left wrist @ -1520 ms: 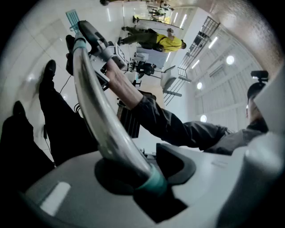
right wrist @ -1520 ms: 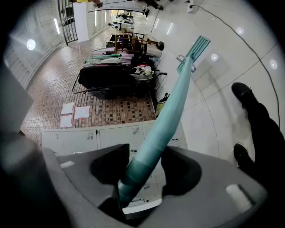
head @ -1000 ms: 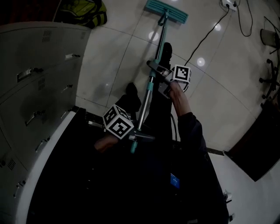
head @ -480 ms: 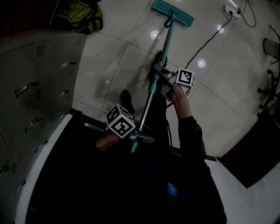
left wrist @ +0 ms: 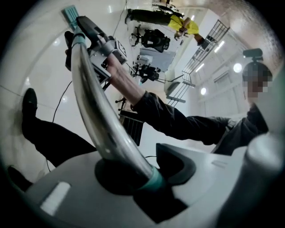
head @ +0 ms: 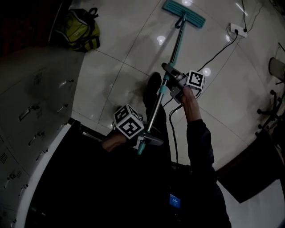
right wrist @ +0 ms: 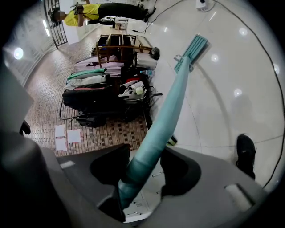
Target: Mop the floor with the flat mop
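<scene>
The flat mop's teal head (head: 184, 13) lies flat on the glossy white tile floor at the top of the head view. Its handle (head: 156, 100) slants down toward me, teal above and bare metal below. My right gripper (head: 172, 75) is shut on the teal grip part (right wrist: 164, 120), with the mop head (right wrist: 193, 49) seen far along it. My left gripper (head: 145, 140) is shut on the metal handle (left wrist: 95, 102) near its teal end cap. The right gripper (left wrist: 95, 38) shows higher up the handle in the left gripper view.
A grey drawer cabinet (head: 31, 102) stands at the left, a yellow-green backpack (head: 80, 31) beyond it. A power strip (head: 236, 29) and its cable (head: 213, 53) lie at the right of the mop. My shoe (head: 153, 84) is beside the handle. Stacked bags (right wrist: 107, 89) sit further off.
The mop head has slid forward and to the right over the tiles. Both grippers moved forward with the handle, still shut on it. My foot stepped forward.
</scene>
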